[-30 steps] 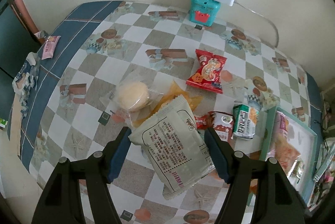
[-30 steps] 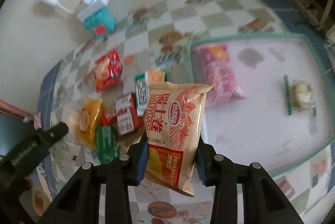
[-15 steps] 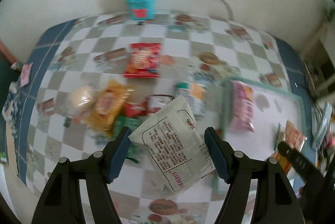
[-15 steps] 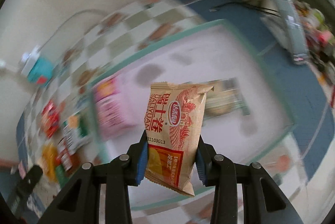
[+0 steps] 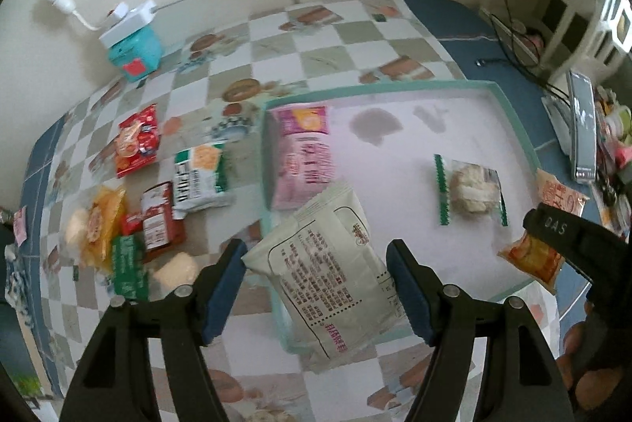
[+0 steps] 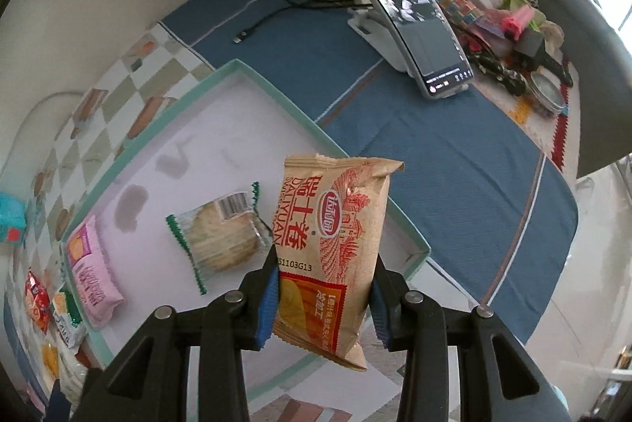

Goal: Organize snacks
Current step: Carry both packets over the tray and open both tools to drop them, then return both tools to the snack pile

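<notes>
The left tongs (image 5: 316, 280) grasp a grey-white packet (image 5: 328, 280) between their blue pads; it hangs tilted, its printed back to the camera, its far end over the near left corner of the tray (image 5: 517, 141) and its near end over the checked table (image 5: 276, 43). The left pad meets the packet's left corner and the right pad its right edge.

The right tongs (image 6: 324, 287) hold a tan packet (image 6: 335, 244) upright — their jaws have just been opening a little, yet the packet is between the pads and has not dropped. In the right wrist view it hangs over the near right part of the tray, by its right rim. In the left wrist view the same tongs stand at the right edge, the tan packet poking out both sides of a black finger, with part of a hand (image 5: 584, 366) below.

Inside the tray lie two snacks: a pink packet (image 5: 302, 153) along the left wall, just beyond the grey-white one, and a clear green-edged wrapper with a pale cake (image 5: 470, 191) toward the right, just left of the tan packet.

Left of the tray, loose on the table, lie a green-and-white packet (image 5: 201, 177), a red packet (image 5: 138, 141) farther off, a dark red one (image 5: 160, 220), a yellow one (image 5: 98, 224) and a green one (image 5: 128, 264) — clustered near one another. A teal box (image 5: 136, 55) with a white power strip (image 5: 126, 23) on it stands against the far wall. Right of the tray, on the blue cloth, a phone (image 6: 414, 19) leans on a stand.
</notes>
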Action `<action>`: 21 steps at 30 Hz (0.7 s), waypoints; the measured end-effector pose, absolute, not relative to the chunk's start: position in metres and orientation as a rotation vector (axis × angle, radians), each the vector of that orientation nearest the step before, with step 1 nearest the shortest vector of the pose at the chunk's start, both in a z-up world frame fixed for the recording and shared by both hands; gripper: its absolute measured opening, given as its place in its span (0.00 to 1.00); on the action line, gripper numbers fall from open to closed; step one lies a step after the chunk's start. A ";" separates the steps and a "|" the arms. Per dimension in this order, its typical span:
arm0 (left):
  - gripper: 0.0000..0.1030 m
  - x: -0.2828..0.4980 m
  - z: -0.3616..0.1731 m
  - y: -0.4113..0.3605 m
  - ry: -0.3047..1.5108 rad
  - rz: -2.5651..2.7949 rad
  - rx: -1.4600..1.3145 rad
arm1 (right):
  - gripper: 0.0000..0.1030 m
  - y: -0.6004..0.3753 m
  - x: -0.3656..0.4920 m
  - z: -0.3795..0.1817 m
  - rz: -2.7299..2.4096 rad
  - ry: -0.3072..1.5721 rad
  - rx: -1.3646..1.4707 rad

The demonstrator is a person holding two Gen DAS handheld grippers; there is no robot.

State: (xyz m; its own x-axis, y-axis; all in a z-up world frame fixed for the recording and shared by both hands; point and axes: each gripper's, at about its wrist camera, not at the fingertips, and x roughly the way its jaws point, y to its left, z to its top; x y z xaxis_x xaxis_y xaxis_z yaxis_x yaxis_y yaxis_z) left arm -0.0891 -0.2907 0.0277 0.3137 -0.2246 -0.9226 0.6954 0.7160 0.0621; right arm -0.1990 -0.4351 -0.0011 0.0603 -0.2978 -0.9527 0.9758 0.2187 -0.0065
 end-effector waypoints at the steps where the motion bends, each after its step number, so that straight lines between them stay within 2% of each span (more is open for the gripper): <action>1: 0.79 -0.089 0.026 -0.292 1.095 -0.641 0.507 | 0.63 -0.436 -0.199 0.000 -1.155 1.055 0.843; 3: 0.89 -0.086 0.024 -0.291 1.082 -0.628 0.509 | 0.80 -0.437 -0.199 0.002 -1.152 1.037 0.844; 6: 0.91 -0.076 0.026 -0.285 1.081 -0.597 0.477 | 0.81 -0.432 -0.193 0.004 -1.139 1.028 0.832; 11: 0.91 -0.046 0.029 -0.263 1.148 -0.532 0.361 | 1.00 -0.419 -0.180 0.010 -1.107 1.027 0.799; 21: 0.91 0.053 0.050 -0.131 1.148 -0.134 0.129 | 1.00 -0.355 -0.110 0.028 -0.908 1.048 0.623</action>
State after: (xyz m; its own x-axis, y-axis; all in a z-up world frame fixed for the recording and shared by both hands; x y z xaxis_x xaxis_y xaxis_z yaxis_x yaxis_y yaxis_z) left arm 0.0534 -0.1310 0.0500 0.4037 -0.0396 -0.9140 0.1716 0.9846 0.0331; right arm -0.1099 -0.3546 0.0275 0.2095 -0.3283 -0.9210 0.8649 0.5016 0.0180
